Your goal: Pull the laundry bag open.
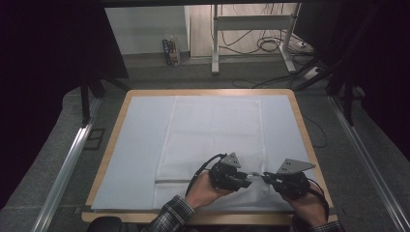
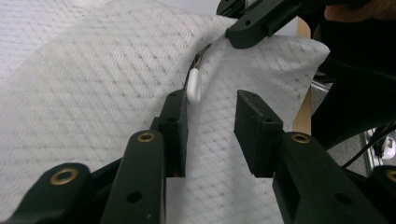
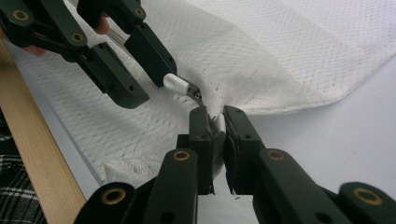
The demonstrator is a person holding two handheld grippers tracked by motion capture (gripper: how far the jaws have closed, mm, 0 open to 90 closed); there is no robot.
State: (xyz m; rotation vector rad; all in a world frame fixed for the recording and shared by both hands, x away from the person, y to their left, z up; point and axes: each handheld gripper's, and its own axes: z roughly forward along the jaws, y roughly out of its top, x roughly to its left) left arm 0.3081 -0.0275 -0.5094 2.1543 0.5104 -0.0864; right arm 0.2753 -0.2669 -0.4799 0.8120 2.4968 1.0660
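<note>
The white mesh bag (image 1: 212, 140) lies flat on the counter (image 1: 111, 140); soft and limp. My right tongs (image 3: 215, 122) pinch its hem beside the zipper pull (image 3: 176, 84). My left tongs (image 2: 211, 109) stand part open around that small, slippery pull, not yet gripping.

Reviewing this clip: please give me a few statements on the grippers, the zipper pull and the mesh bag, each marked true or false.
1. The right gripper is clamped on the white mesh bag. True.
2. The left gripper has the white zipper pull squeezed between both pads. False: the pull lies against one pad, with a gap to the other.
3. The bag lies on a pale sheet covering a wooden table. True.
4. The two grippers work at opposite ends of the table. False: they sit close together at the near edge.
5. The bag is black. False: it is white.
</note>
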